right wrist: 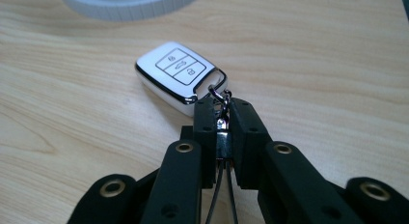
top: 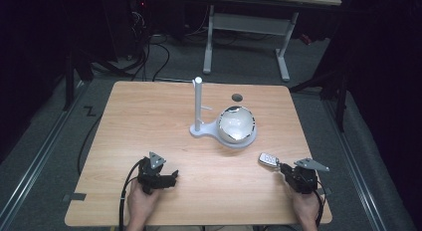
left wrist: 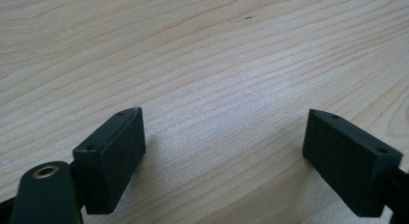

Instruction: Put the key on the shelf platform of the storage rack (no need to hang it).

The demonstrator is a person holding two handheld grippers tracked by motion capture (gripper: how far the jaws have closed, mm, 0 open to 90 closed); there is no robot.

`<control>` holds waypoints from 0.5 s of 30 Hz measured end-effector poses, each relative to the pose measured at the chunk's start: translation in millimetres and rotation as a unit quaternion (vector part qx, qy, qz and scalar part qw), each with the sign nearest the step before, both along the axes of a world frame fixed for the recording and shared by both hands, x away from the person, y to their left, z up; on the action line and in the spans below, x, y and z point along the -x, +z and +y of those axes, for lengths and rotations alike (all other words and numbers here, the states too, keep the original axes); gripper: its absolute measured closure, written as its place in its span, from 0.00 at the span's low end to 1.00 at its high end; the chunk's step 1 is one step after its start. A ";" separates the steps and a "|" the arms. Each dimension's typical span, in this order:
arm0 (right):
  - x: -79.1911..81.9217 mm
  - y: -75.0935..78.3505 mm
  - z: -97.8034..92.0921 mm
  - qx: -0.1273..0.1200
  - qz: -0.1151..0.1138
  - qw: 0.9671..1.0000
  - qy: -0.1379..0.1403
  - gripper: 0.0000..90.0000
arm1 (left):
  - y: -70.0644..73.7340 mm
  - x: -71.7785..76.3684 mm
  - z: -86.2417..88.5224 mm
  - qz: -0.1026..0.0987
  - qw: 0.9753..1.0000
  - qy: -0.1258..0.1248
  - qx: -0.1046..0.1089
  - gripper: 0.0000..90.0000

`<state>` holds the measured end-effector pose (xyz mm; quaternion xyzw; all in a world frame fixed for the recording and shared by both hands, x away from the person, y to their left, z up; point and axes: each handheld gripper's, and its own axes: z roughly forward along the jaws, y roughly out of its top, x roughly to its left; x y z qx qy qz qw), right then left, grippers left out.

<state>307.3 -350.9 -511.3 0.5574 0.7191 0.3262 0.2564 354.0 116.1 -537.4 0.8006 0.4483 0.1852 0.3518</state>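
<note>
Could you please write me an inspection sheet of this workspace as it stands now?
Surface: wooden table, with a dark round hole near the far edge.
Job's things: white car key fob lying flat; white stand with upright post; bowl on the stand's round base.
Clutter: nothing seen.
Grippers: left tongs open over bare wood; right tongs shut on the fob's metal ring and strap.
Cables: one trails from each gripper toward the person; more lie on the floor beyond.
Surroundings: grey floor, white-legged desk behind, dark room.
</note>
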 end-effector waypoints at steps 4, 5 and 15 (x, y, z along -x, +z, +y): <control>-0.3 11.4 1.1 -0.008 -0.018 1.000 0.008 0.92 | -0.1 0.0 -0.1 -0.001 1.000 0.001 0.001 0.17; -0.5 14.5 1.5 -0.010 -0.022 1.000 0.011 0.92 | -0.1 0.0 -0.1 -0.001 1.000 0.001 0.001 0.17; -2.0 39.2 5.6 -0.022 -0.049 0.998 0.031 0.92 | -0.1 0.0 0.0 -0.001 1.000 0.000 0.000 0.17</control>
